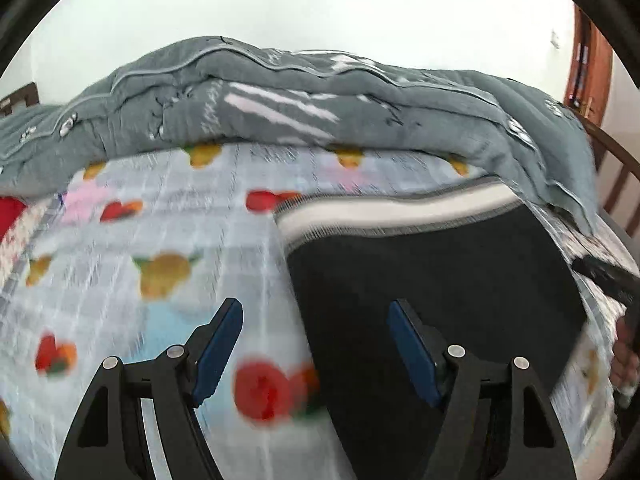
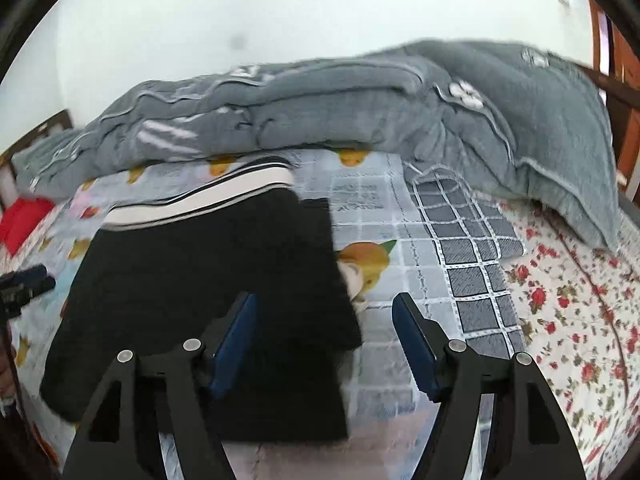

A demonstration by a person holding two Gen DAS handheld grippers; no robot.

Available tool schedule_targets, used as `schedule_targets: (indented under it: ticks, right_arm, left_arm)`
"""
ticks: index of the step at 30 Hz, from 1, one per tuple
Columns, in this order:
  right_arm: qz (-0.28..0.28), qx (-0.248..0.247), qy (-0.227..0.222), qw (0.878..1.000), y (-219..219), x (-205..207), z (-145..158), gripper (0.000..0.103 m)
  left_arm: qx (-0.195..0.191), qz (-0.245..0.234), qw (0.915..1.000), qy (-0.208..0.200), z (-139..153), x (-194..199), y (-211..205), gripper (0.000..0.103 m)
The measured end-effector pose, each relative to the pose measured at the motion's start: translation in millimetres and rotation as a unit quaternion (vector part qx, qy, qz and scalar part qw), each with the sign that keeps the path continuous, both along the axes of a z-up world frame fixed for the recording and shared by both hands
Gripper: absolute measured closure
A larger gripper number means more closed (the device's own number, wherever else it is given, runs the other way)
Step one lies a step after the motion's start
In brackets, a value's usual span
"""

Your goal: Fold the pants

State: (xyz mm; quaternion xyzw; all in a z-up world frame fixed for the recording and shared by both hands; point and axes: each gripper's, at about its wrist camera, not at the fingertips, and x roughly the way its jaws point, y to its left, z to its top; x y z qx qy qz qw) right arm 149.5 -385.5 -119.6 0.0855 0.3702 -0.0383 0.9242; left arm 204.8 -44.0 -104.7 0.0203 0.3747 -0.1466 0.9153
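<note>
Left wrist view: the left gripper (image 1: 316,344) hangs above the bed with its two blue-padded fingers (image 1: 218,350) spread wide and nothing between them. The black pants (image 1: 436,280) lie flat on the fruit-print sheet (image 1: 140,280), on the right half of the frame. The striped white-and-grey waistband (image 1: 392,210) sits at the far end, close to the grey quilt (image 1: 280,108) bunched along the back of the bed. The right-hand finger is over the black fabric; the left-hand finger is over the bare sheet. Whether either pad touches cloth cannot be told because of motion blur. A red item (image 1: 10,212) lies at the left edge. Part of the right gripper (image 1: 608,280) shows at the right edge.

Right wrist view: the right gripper (image 2: 324,340) is also spread wide and holds nothing. The pants (image 2: 200,292) lie folded into a compact rectangle on the left half, waistband (image 2: 200,200) toward the quilt (image 2: 360,108). The left-hand finger (image 2: 234,344) is over the black fabric; the right-hand finger is over a grey checked cloth (image 2: 472,248). A floral sheet (image 2: 572,304) covers the bed to the right. The tip of the left gripper (image 2: 28,280) appears at the left edge, beside the pants.
</note>
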Motion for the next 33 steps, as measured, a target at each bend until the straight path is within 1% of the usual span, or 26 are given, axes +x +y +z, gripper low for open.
schedule_targets:
  ticks: [2,4,6,8,10,11,12,13,14,15,16,17,18,19,20,21,22,25,27,29,31,32,33]
  right_arm:
    - [-0.002,0.024,0.013,1.0,-6,7,-5,0.036]
    - [-0.003,0.028,0.018,0.999,-9,13,-10,0.036]
    - [-0.002,0.033,0.027,0.999,-9,15,-15,0.036]
    - [0.012,0.054,0.032,0.998,-11,18,-22,0.035]
    - [0.017,0.068,0.034,0.997,-12,20,-28,0.03]
    - [0.018,0.073,0.038,0.996,-13,23,-31,0.028]
    - [0.021,0.077,0.043,0.996,-13,26,-35,0.024]
    - [0.026,0.082,0.054,0.995,-12,32,-42,0.02]
    - [0.031,0.091,0.062,0.993,-11,37,-46,0.02]
    - [0.037,0.108,0.069,0.991,-11,41,-51,0.02]
    - [0.041,0.13,0.078,0.988,-12,45,-56,0.019]
    - [0.029,0.129,0.082,0.988,-9,46,-57,0.019]
    - [0.028,0.117,0.08,0.99,-5,45,-55,0.02]
    - [0.029,0.097,0.075,0.992,1,43,-50,0.025]
    - [0.027,0.084,0.072,0.993,6,40,-43,0.028]
    - [0.026,0.086,0.069,0.994,10,36,-37,0.036]
    - [0.028,0.094,0.065,0.993,14,33,-31,0.042]
    - [0.057,0.116,0.064,0.99,35,26,-21,0.051]
    - [0.09,0.12,0.068,0.986,64,25,-26,0.053]
    - [0.109,0.119,0.064,0.985,89,25,-33,0.053]
    - [0.116,0.121,0.06,0.984,108,30,-39,0.05]
    - [0.115,0.122,0.059,0.984,118,33,-40,0.048]
    - [0.11,0.122,0.065,0.984,124,36,-42,0.041]
  left_arm:
    - [-0.017,-0.011,0.9995,0.026,-7,13,-3,0.03]
    - [-0.034,-0.026,0.9975,0.056,-21,17,-10,0.03]
    - [-0.056,-0.024,0.9955,0.073,-37,14,-12,0.03]
    - [-0.085,-0.013,0.9917,0.095,-55,11,-7,0.03]
    - [-0.124,-0.008,0.9857,0.113,-65,9,3,0.03]
    - [-0.137,-0.005,0.9832,0.12,-66,10,6,0.03]
    - [-0.141,-0.003,0.9815,0.129,-67,13,6,0.03]
    - [-0.139,-0.004,0.9815,0.132,-67,16,3,0.031]
    - [-0.134,-0.008,0.982,0.133,-67,17,0,0.037]
    - [-0.129,-0.012,0.9823,0.135,-68,21,-4,0.043]
    - [-0.123,-0.011,0.9826,0.139,-69,25,-9,0.045]
    - [-0.122,-0.009,0.9826,0.14,-68,26,-10,0.051]
    - [-0.128,-0.009,0.9817,0.14,-66,28,-10,0.063]
    - [-0.133,-0.01,0.9817,0.136,-62,28,-7,0.07]
    - [-0.135,-0.011,0.9824,0.129,-57,28,-2,0.08]
    - [-0.135,-0.016,0.9834,0.12,-50,29,5,0.087]
    - [-0.138,-0.019,0.9833,0.117,-46,30,13,0.088]
    - [-0.14,-0.006,0.9831,0.118,-37,35,47,0.089]
    - [-0.127,0.011,0.9862,0.106,-30,35,75,0.089]
    - [-0.116,0.026,0.9877,0.101,-29,35,97,0.089]
    - [-0.1,0.037,0.9887,0.105,-31,34,115,0.086]
    - [-0.09,0.042,0.9895,0.106,-33,34,121,0.079]
    - [-0.075,0.049,0.9905,0.105,-34,32,126,0.071]
